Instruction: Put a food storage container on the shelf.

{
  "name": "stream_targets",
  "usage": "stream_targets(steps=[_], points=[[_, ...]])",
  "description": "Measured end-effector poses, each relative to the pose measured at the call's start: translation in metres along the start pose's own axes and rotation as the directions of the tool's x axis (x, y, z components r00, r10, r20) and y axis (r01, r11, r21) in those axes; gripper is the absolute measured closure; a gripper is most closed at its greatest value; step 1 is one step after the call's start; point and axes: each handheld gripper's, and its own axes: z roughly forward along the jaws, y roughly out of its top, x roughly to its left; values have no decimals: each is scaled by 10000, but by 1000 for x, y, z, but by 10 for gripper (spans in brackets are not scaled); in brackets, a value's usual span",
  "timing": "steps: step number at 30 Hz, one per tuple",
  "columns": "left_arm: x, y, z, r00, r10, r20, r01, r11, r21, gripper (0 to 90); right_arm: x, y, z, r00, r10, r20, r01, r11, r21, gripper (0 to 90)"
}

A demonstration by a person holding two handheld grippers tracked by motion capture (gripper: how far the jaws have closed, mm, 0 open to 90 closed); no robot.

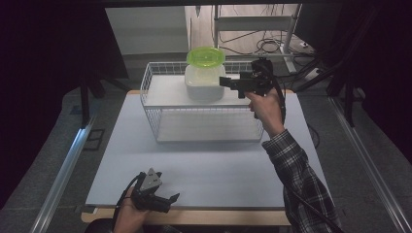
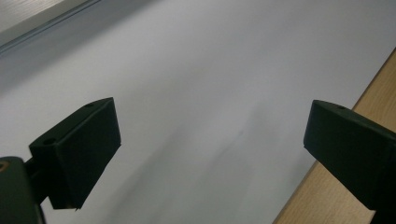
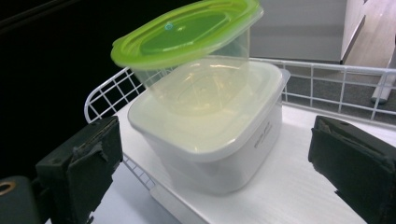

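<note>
A white square lidded container [image 1: 204, 82] stands on the upper white shelf of a wire rack [image 1: 154, 73] at the far middle of the table. On its lid sits a clear round tub with a lime-green lid [image 1: 205, 56], tilted in the right gripper view [image 3: 187, 35]. My right gripper [image 1: 226, 83] hovers level at the white container's [image 3: 210, 126] right side, open, its jaws wide of the walls and touching nothing. My left gripper [image 1: 171, 200] rests near the table's front edge at the left, open over the bare mat [image 2: 210, 56].
The rack's wire rim [image 3: 327, 70] rises around the shelf, and a lower tier [image 1: 209, 127] lies beneath it. A white mat [image 1: 204, 165] covers the table, with a wooden strip [image 2: 327, 196] along the front edge. Cables and a metal frame [image 1: 272, 39] stand behind the table.
</note>
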Motion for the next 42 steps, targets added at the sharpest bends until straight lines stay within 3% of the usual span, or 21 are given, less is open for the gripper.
stream_targets(steps=[22, 29, 36, 42], points=[[1, 0, 0, 9999, -66, 99, 67, 9999, -102, 34, 4, -33, -13, 9984, -572, 1, 572, 9982, 152, 30], [1, 0, 0, 9999, -62, 96, 63, 9999, -119, 34, 6, -47, -16, 9978, -592, -301, 598, 9980, 188, 31], [1, 0, -1, 9999, -5, 104, 6, 9999, -131, 33, 12, -62, -21, 9947, -1017, -175, 1022, 9945, 243, 29], [1, 0, -1, 9999, 27, 101, -26, 9999, -116, 34, 14, -74, -23, 9944, -1015, -291, 1022, 9944, 268, 25]])
